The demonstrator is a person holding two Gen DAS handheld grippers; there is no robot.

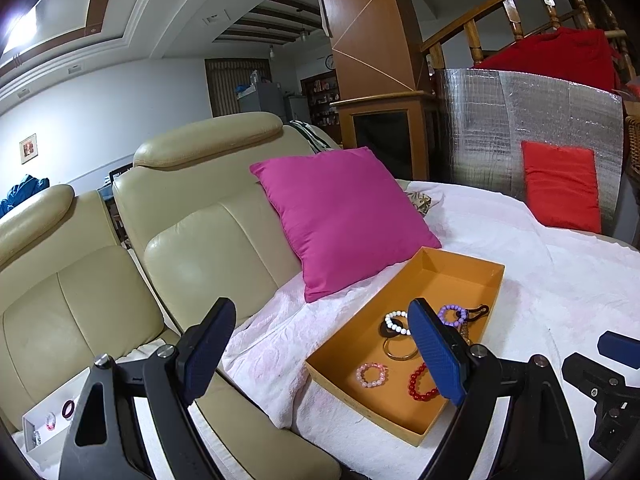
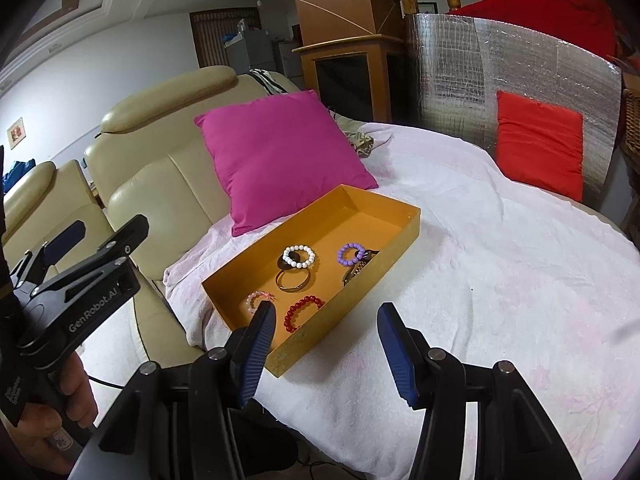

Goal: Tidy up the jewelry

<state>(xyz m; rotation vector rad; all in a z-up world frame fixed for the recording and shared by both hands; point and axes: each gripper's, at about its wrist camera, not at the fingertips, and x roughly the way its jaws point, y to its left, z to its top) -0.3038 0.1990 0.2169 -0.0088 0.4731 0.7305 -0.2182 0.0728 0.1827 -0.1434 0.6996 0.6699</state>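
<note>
Nearest the cameras, both tools hang in the air with nothing between their fingers: the left gripper (image 1: pixel 324 354) is spread wide over the sofa seat (image 1: pixel 224 256) and the box's near corner, and the right gripper (image 2: pixel 326 354) is spread over the pink towel (image 2: pixel 480 240) just beside the orange box (image 2: pixel 304 346), touching neither.

Inside the box lie the red bead bracelet (image 2: pixel 302 313) and pink bead bracelet (image 2: pixel 256 301) closest, then a gold bangle (image 2: pixel 292 280), a white bead bracelet (image 2: pixel 299 256) and a purple bead bracelet (image 2: pixel 350 253); beside the purple one sits something dark, perhaps a watch.

A white tray (image 1: pixel 50 420) by the left seat already holds a few small pieces. This looks like the pause between picks: the next move calls for lowering one gripper into the box and closing on a single bracelet without snagging its neighbours.

Beyond the box stand a magenta cushion (image 2: pixel 280 156) and a red cushion (image 2: pixel 538 144).
</note>
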